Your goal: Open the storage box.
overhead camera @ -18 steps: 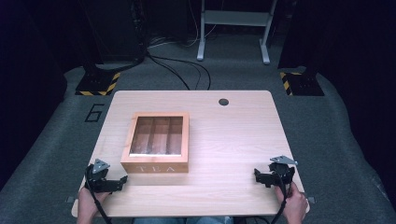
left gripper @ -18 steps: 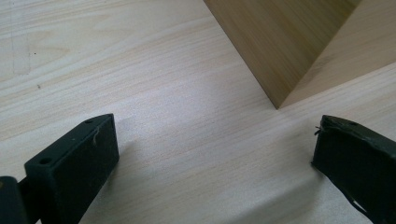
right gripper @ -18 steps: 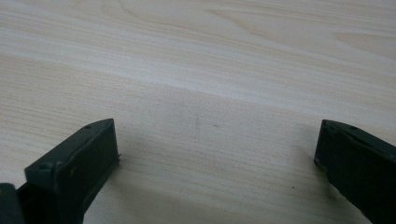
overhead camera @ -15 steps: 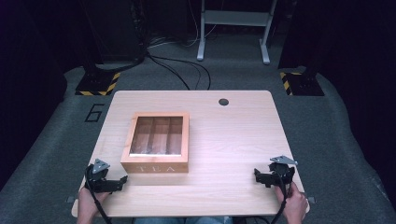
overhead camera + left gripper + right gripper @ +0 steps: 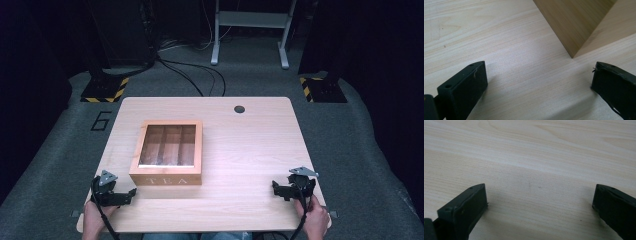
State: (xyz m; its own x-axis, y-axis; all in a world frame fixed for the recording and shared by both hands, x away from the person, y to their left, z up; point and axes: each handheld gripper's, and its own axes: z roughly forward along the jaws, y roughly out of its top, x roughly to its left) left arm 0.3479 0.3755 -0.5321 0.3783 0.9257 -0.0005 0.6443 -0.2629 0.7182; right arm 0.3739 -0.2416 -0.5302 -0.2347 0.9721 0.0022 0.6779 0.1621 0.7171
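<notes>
A wooden tea box (image 5: 169, 153) with a glass lid and the word TEA on its front stands left of the middle of the light wood table (image 5: 250, 150), lid down. My left gripper (image 5: 131, 194) rests at the front left, just off the box's near left corner, jaws wide open around bare wood. That corner of the box (image 5: 576, 27) rises ahead of the left gripper (image 5: 539, 82) in its own view. My right gripper (image 5: 276, 189) lies at the front right, far from the box, open. The right gripper (image 5: 540, 205) has bare table between its jaws.
A small dark round grommet (image 5: 239, 109) sits near the table's far edge. Cables (image 5: 190, 75) and stand feet with yellow-black tape (image 5: 102, 90) lie on the grey floor beyond. The right half of the table holds no objects.
</notes>
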